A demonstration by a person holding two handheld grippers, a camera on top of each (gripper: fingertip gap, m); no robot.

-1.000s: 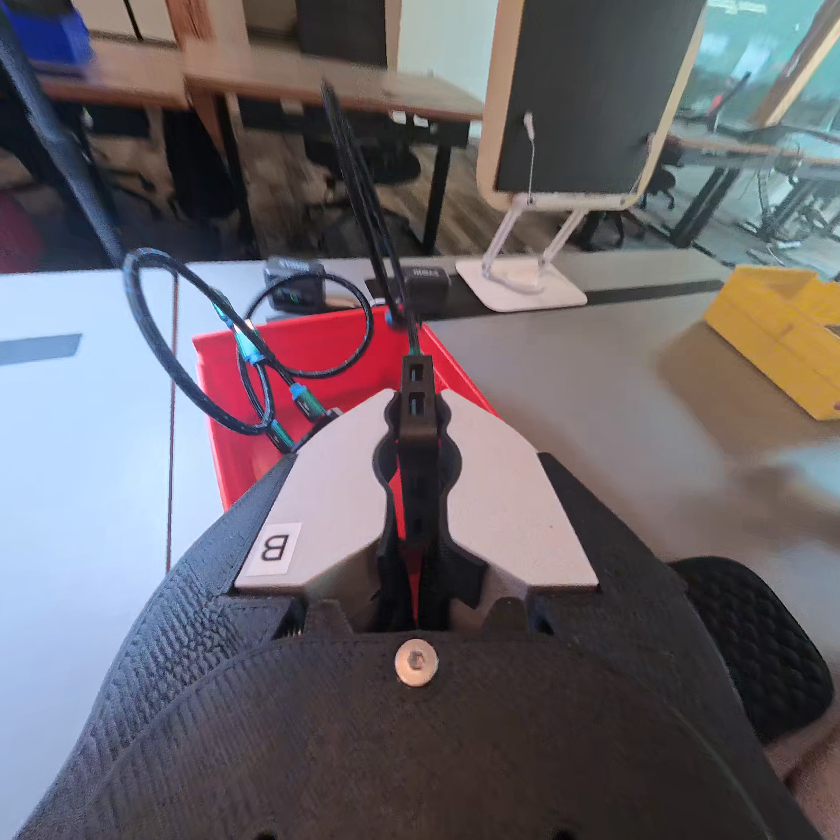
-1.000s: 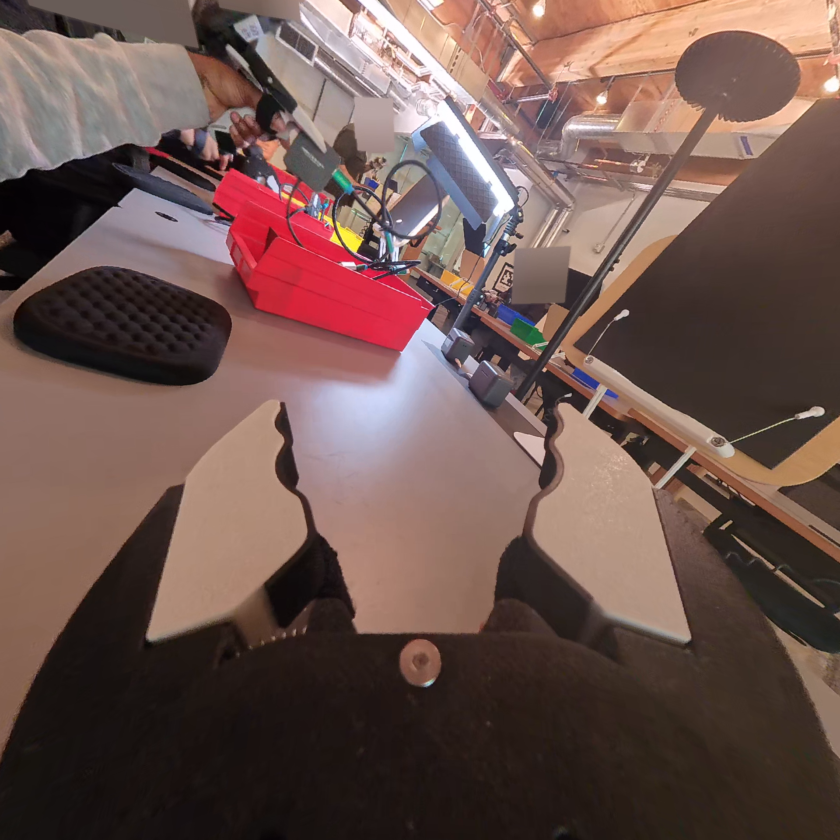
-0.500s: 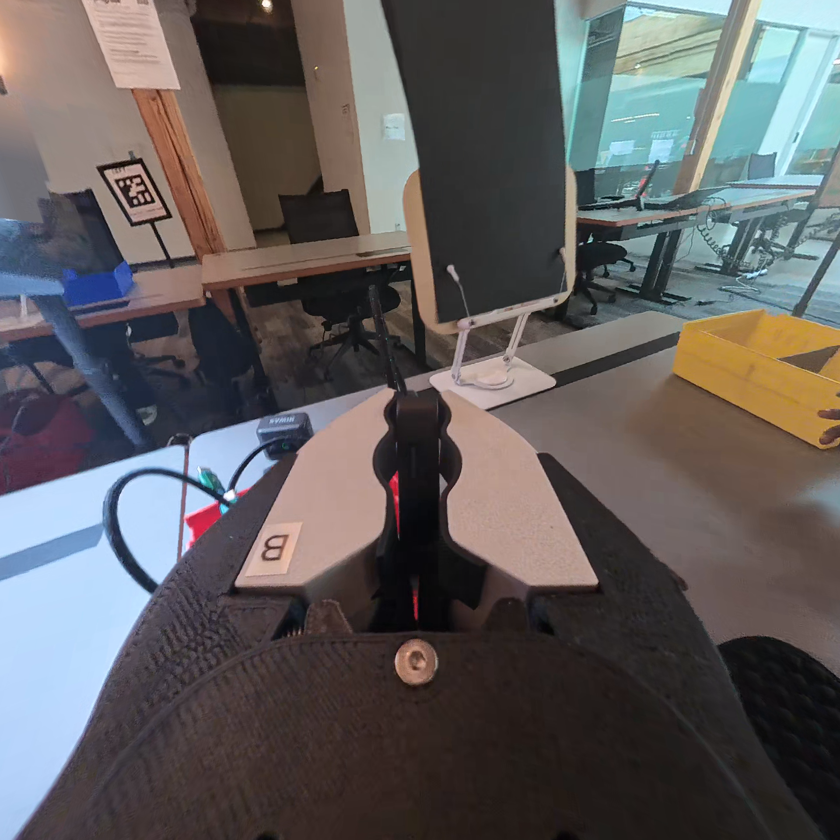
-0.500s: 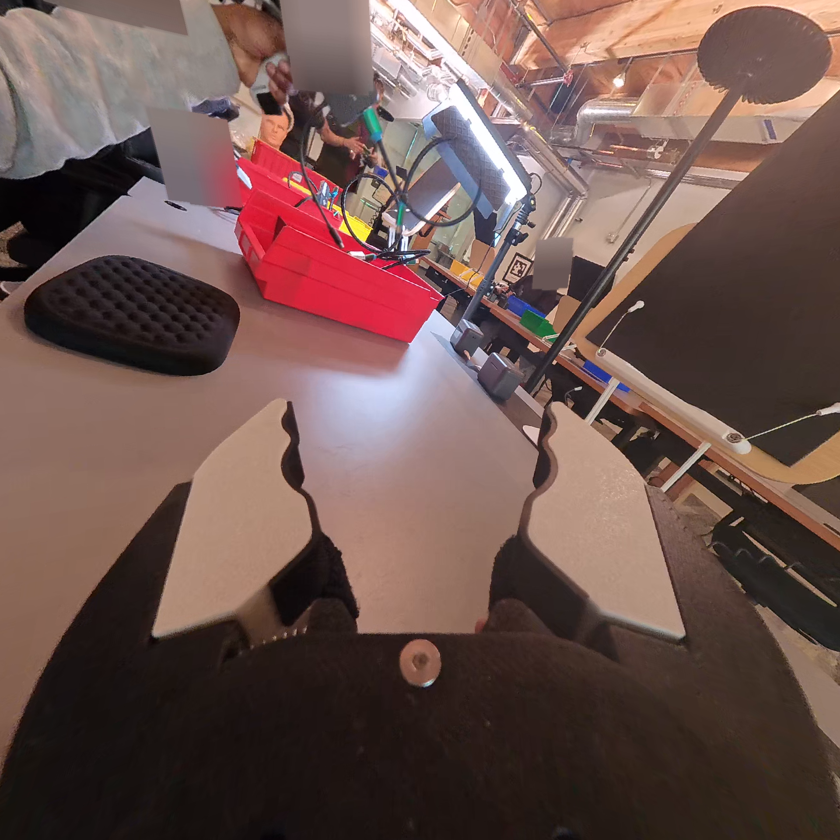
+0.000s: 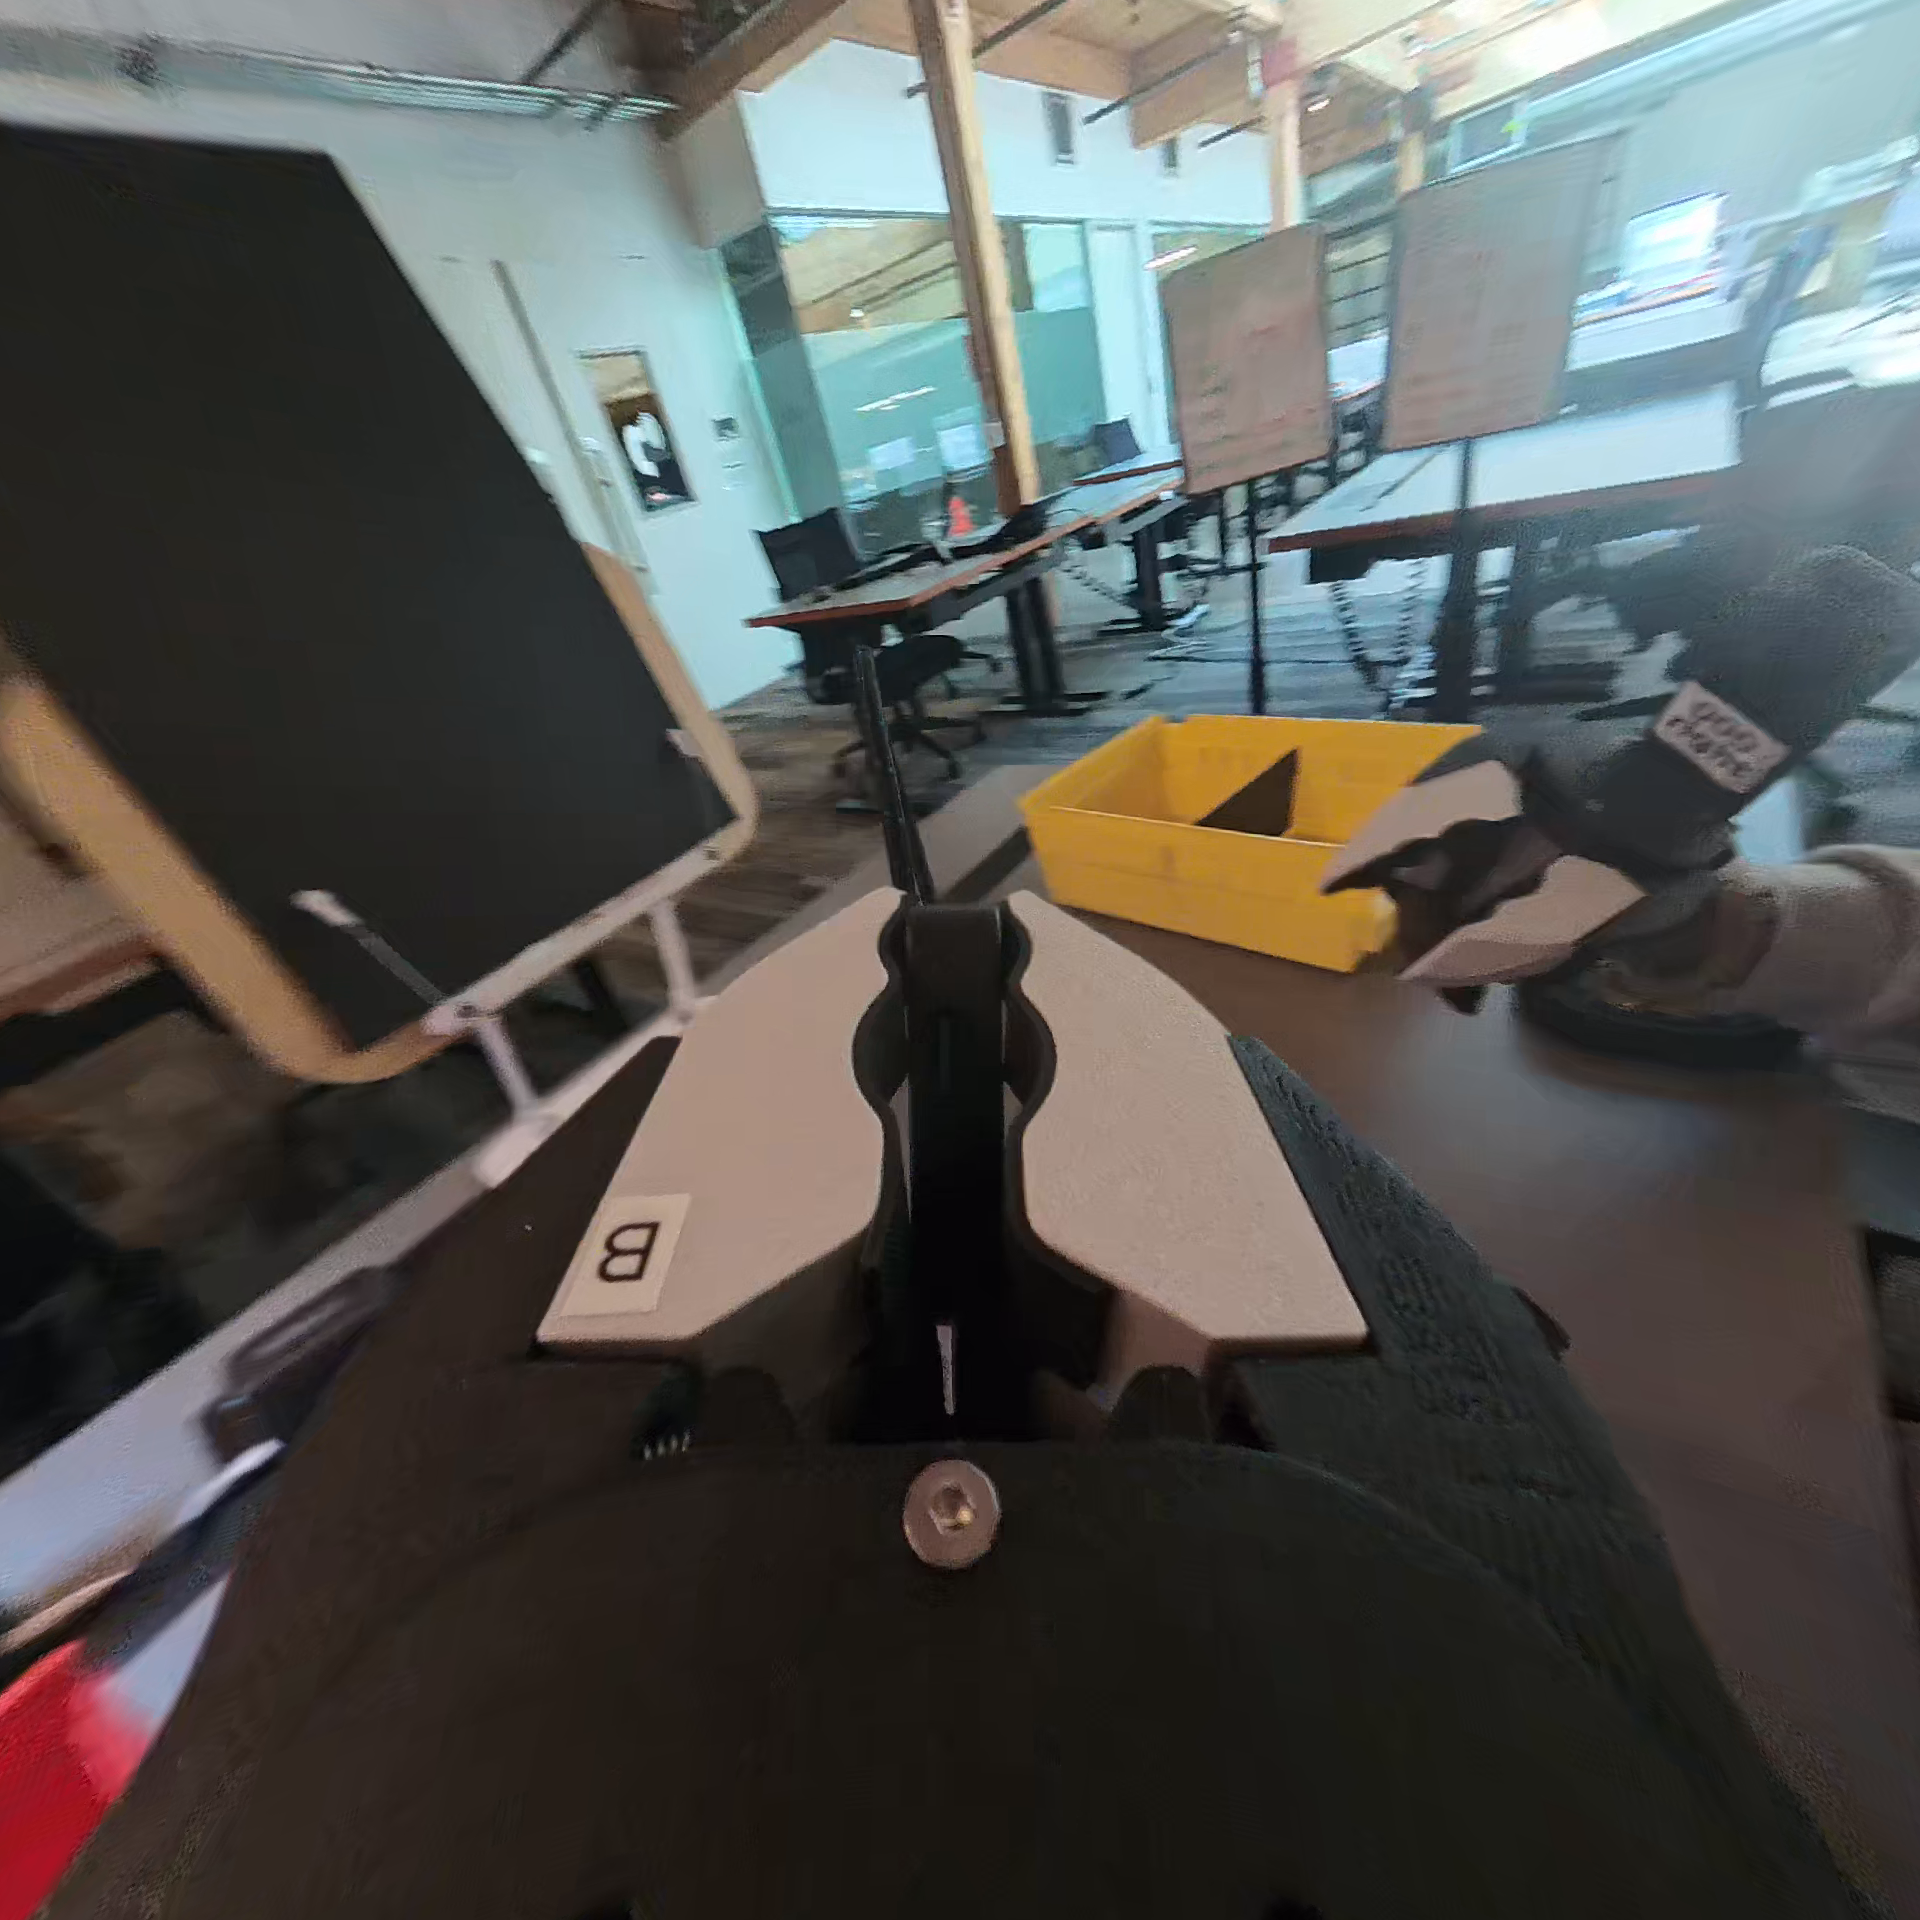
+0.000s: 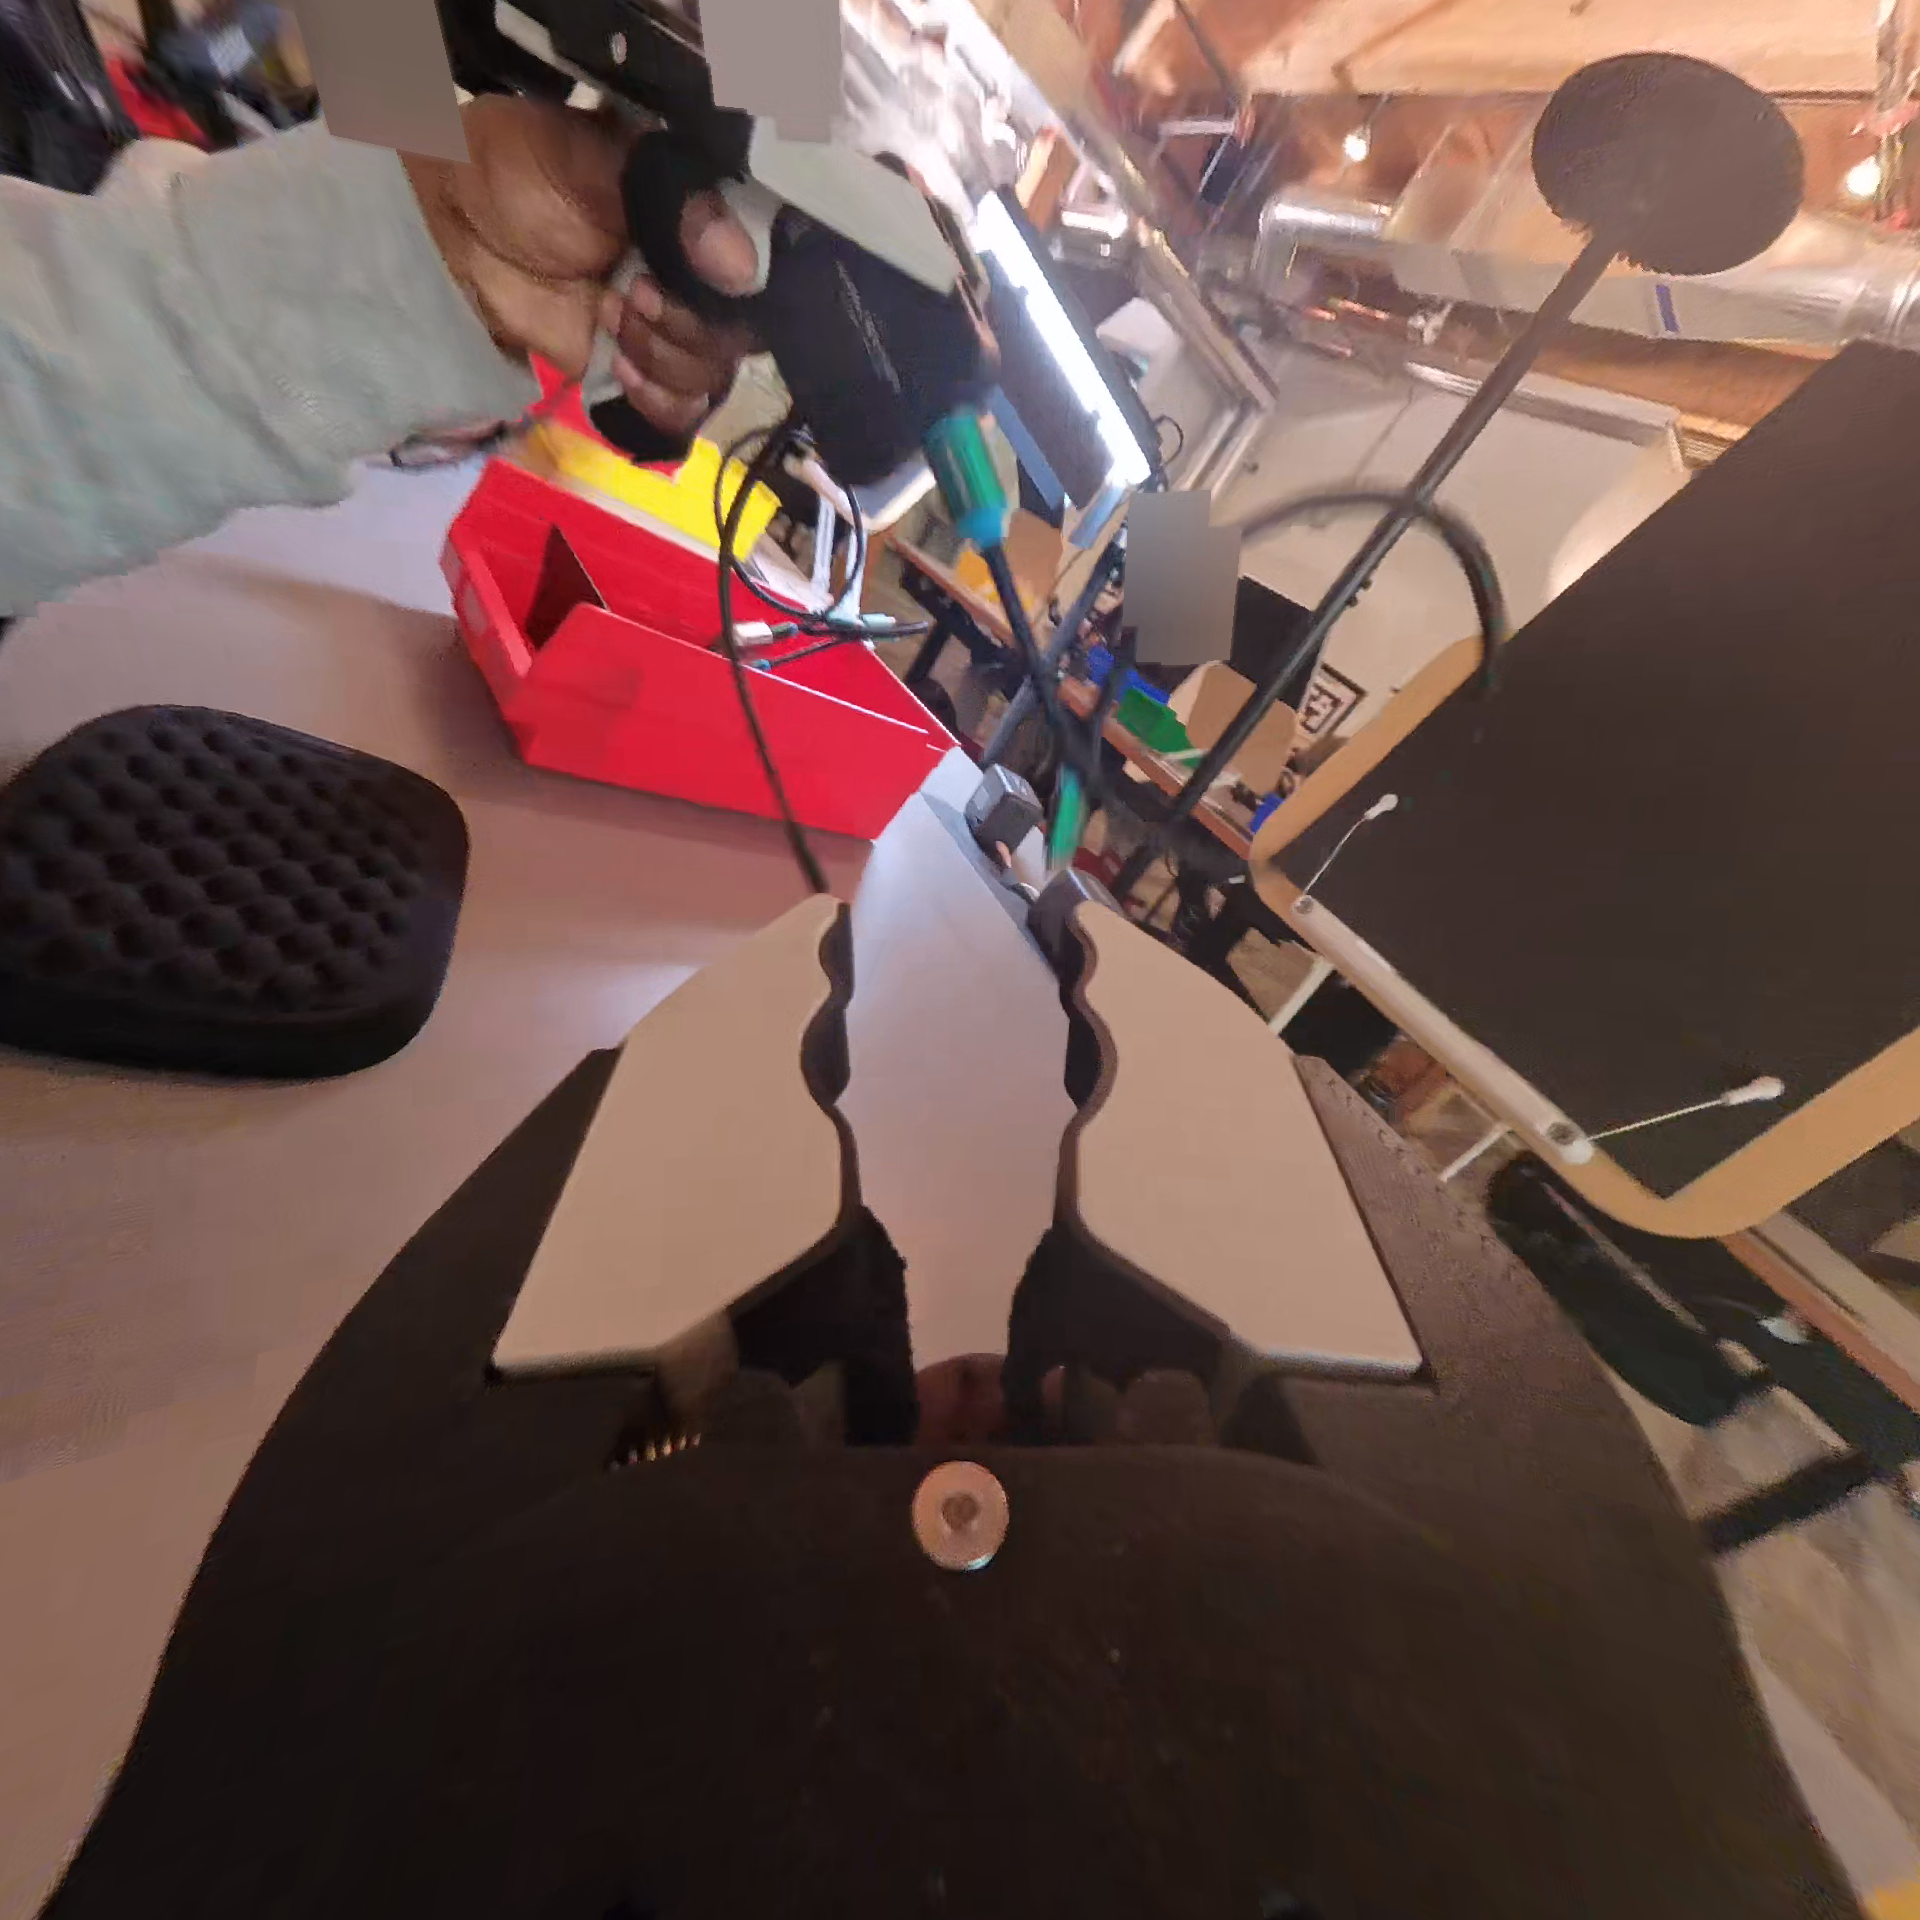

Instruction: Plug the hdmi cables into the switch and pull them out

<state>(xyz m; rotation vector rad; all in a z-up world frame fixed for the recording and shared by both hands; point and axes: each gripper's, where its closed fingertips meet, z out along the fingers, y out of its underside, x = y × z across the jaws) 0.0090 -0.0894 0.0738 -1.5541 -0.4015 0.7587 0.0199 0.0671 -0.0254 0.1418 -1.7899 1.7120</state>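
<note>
The left gripper [image 5: 951, 935] is clamped tight, raised off the table, a hand [image 6: 582, 260] gripping its handle. The right gripper [image 6: 951, 935] sits low and forward, fingers [image 6: 717, 1122] parted with nothing between.

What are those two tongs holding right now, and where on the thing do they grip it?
The left tongs are clamped on the flat sides of a black switch, its cables hanging free. The right tongs are open and hold nothing.
</note>
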